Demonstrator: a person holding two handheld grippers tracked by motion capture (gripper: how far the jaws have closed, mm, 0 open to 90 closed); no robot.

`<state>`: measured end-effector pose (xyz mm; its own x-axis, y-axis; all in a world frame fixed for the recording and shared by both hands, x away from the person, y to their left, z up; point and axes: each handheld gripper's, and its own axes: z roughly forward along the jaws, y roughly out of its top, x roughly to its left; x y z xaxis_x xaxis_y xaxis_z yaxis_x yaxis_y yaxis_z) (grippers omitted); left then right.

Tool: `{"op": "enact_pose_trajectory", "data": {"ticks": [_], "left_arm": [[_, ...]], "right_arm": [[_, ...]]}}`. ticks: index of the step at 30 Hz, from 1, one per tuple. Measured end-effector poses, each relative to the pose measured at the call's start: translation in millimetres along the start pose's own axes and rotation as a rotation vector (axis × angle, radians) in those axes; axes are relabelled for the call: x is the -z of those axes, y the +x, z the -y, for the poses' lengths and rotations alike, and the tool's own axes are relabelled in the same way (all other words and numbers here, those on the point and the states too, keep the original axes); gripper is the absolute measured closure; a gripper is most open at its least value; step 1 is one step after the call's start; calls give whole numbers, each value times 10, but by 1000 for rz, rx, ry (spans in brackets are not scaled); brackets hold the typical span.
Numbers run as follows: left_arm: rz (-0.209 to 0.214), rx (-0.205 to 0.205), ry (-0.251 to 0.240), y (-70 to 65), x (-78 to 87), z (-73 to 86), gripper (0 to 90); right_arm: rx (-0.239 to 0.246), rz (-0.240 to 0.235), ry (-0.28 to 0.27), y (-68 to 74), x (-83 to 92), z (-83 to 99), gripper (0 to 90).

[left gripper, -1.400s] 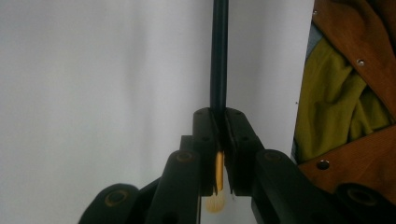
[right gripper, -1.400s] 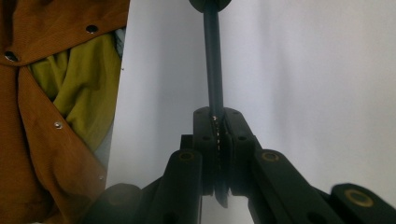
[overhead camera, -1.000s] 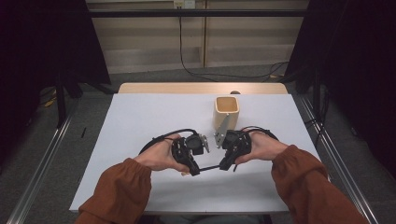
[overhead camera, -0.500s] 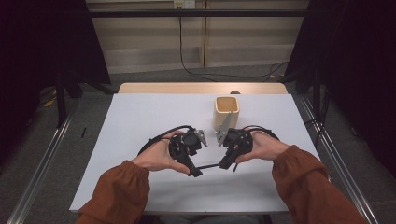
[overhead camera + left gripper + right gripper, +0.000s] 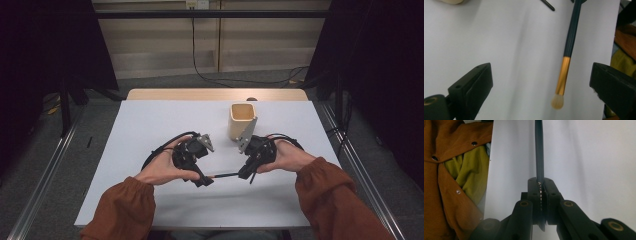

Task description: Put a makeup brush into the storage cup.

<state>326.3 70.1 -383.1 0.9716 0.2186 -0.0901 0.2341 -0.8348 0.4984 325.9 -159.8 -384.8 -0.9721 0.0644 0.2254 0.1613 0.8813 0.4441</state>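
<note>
Right tongs: my right gripper [image 5: 541,187] has its 2 jaws clamped flat on the dark handle of the brush [image 5: 539,155]; in the high view it [image 5: 248,175] sits at the table's near middle, tilted toward the other hand.
Left tongs: my left gripper [image 5: 541,92] stands with its 2 jaws spread wide; they have just been opening, and the brush [image 5: 567,60] lies between them, touching neither pad. In the high view it [image 5: 204,181] is just left of the brush tip.
Brush position: held roughly level above the white surface, spanning the short gap between my 2 grippers [image 5: 226,175].
Surface: a white table [image 5: 150,125] with a pale wooden strip along its far edge; 1 tan square cup [image 5: 242,120] stands upright just beyond the right gripper.
Room: grey floor, metal rails on both sides of the table, black curtains left and right, a black cable hanging down the pale back wall.
Brush look: slim dark blue-green ribbed handle, a gold ferrule, then a small rounded tuft of pale bristles, slightly blurred at the tip.
Sleeves: 2 rust-brown sleeves [image 5: 125,210] come in from the bottom edge.
</note>
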Motion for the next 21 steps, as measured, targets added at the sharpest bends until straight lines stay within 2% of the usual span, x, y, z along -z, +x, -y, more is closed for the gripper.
{"op": "enact_pose_trajectory", "data": {"ticks": [1,2,4,5,7,10,13,15,17,21], "left_arm": [[0,0,0,0,0,0,43],[-3,17,-22,19,24,44,44],[4,14,-37,22,38,71,52],[19,21,-80,22,53,123,32],[20,23,-86,25,61,136,44],[4,36,-128,26,117,213,36],[-39,43,-160,29,143,269,37],[-45,56,-192,39,152,316,35],[-48,56,-201,45,152,338,30],[-66,91,-227,64,132,430,32]], "right_arm": [[0,0,0,0,0,0,856],[-5,6,-7,8,24,42,856],[-5,7,-12,10,31,62,856],[-15,10,-17,24,41,102,856],[-22,11,-17,27,44,141,856],[-40,22,-23,24,60,214,856],[-52,37,-43,35,102,272,855],[-53,47,-59,48,123,306,855],[-56,52,-64,62,130,321,855],[-79,77,-72,84,158,412,854]]}}
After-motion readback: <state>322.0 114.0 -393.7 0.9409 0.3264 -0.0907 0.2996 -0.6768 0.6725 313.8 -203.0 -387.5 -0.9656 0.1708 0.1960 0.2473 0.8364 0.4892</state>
